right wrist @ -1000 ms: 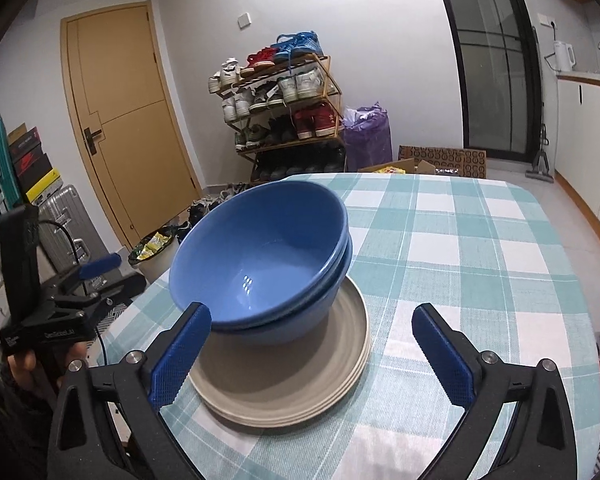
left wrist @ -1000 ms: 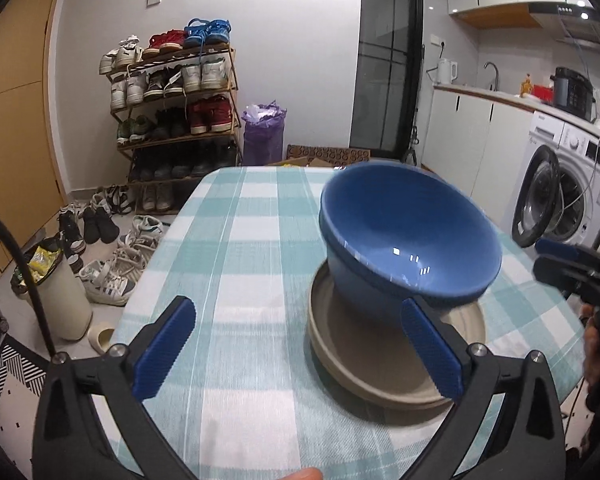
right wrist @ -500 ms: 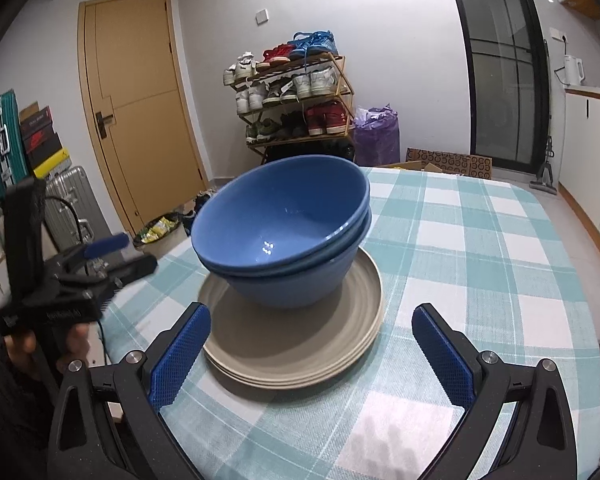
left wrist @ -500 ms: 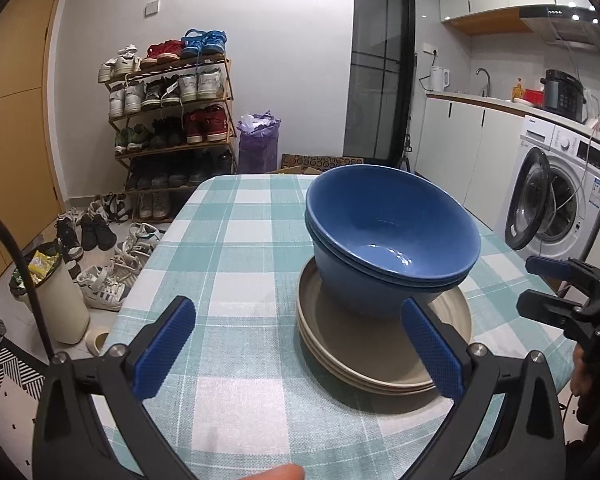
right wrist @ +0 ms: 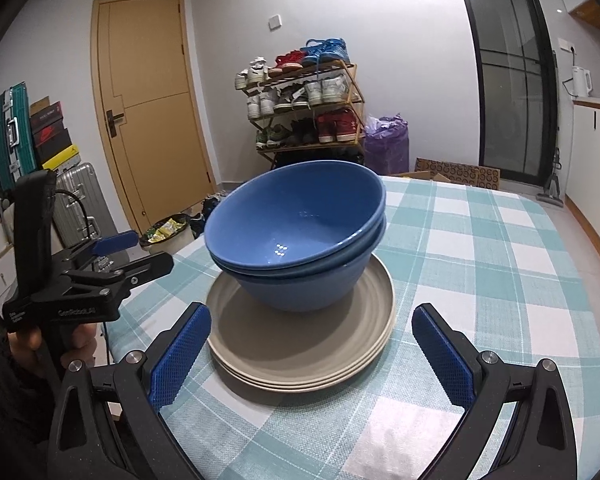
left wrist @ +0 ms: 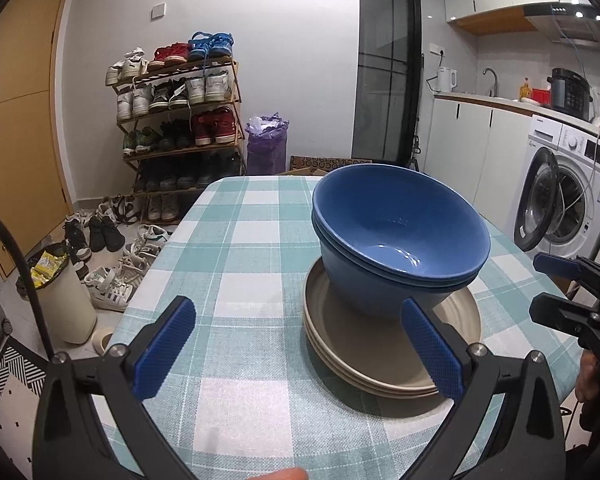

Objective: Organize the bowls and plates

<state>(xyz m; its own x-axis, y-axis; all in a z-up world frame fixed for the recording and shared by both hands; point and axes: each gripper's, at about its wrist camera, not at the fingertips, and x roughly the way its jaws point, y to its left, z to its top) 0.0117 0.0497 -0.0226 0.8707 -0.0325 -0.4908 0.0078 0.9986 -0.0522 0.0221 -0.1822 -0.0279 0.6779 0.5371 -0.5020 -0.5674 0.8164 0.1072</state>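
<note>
Two blue bowls (right wrist: pixel 300 236) are sitting nested on the stacked beige plates (right wrist: pixel 300 344) on the checked tabletop (right wrist: pixel 480 264), consolidated into one pile, while the left gripper (left wrist: pixel 298 354) and right gripper (right wrist: pixel 308 358) are hovering released, grasping nothing.

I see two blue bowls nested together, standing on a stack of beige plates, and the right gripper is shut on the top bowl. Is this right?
Not quite. The right gripper is open and holds nothing, as the right wrist view shows. The two blue bowls are indeed nested on the beige plates.
</note>
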